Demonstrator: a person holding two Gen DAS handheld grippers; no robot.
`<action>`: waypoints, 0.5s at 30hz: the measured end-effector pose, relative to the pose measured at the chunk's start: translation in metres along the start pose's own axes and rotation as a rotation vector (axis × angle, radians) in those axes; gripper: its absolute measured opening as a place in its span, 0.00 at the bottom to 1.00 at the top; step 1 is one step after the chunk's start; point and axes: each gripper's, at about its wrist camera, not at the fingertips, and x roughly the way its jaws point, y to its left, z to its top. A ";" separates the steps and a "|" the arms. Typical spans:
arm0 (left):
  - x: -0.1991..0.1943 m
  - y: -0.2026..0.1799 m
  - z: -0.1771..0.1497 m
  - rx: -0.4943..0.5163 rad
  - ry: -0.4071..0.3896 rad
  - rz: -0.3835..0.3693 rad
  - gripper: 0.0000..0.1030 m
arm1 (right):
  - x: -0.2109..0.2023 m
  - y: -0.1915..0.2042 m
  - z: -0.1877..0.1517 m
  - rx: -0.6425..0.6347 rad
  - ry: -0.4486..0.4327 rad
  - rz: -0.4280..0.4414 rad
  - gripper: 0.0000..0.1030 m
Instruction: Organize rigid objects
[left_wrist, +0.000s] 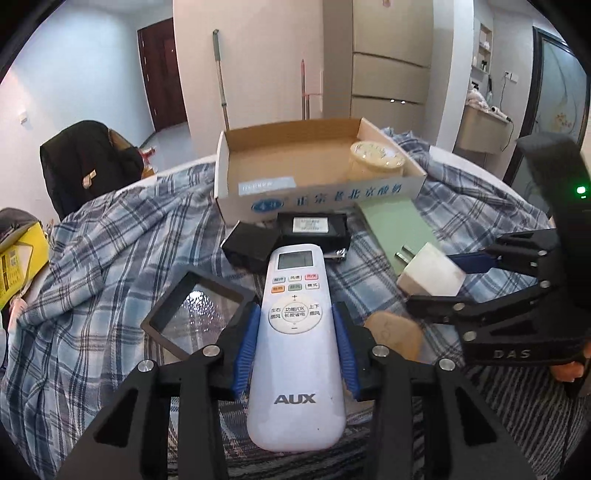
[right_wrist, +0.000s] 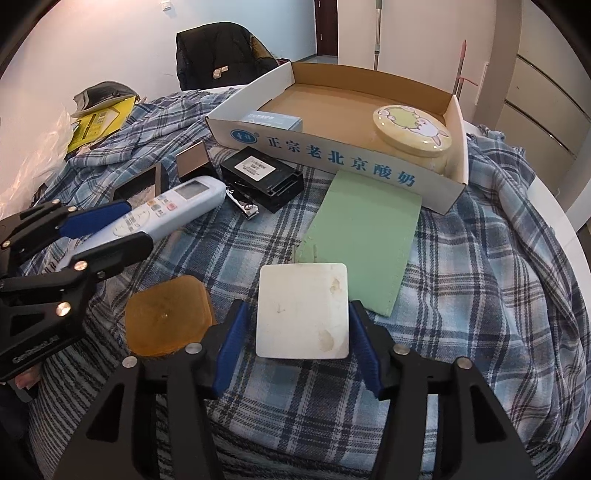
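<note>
White plastic on both sides: long white AUX air-conditioner remote (left_wrist: 295, 354) clamped between the blue pads of the left gripper (left_wrist: 294, 332), square white plug adapter (right_wrist: 303, 312) pinched between the blue pads of the right gripper (right_wrist: 302, 332). Both just short of the open cardboard tray with blue Chinese lettering (right_wrist: 332, 155), the landmark here and probably the destination. Already inside that tray: round pale-yellow tin with a cartoon lid (right_wrist: 412, 129) at its right end, small light-blue box (right_wrist: 275, 120) at its left end, bare floor between them.

Advice for this step: carry each piece over the tray's front wall before lowering, aim for the bare middle, keep the remote level so its unheld tail does not dip and catch the rim, release only once resting flat. Adapter prongs pointing toward the tray, so worth setting down on its broad face.

Left on the blue plaid cloth (right_wrist: 480, 258) in front of the tray: black rectangular pack with a white label (right_wrist: 260, 173), pale green foam slab (right_wrist: 364, 236), amber translucent soap-like block (right_wrist: 168, 317), small metal nail clipper (right_wrist: 245, 205).

Seen only from the left wrist: the adapter's two metal prongs (left_wrist: 404, 253) and the glassy face of a black square frame (left_wrist: 197, 310). Seen only from the right wrist: the tin's cartoon lid and the adapter's stained flat back.
</note>
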 end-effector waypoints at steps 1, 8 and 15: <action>0.000 -0.001 0.000 0.005 0.003 0.000 0.41 | 0.000 0.000 0.000 0.004 -0.002 -0.003 0.52; 0.010 -0.002 -0.004 0.014 0.069 -0.004 0.41 | -0.003 -0.010 0.000 0.054 -0.023 0.003 0.43; 0.022 -0.001 -0.007 0.004 0.122 -0.002 0.41 | -0.016 -0.001 -0.002 0.004 -0.075 -0.035 0.43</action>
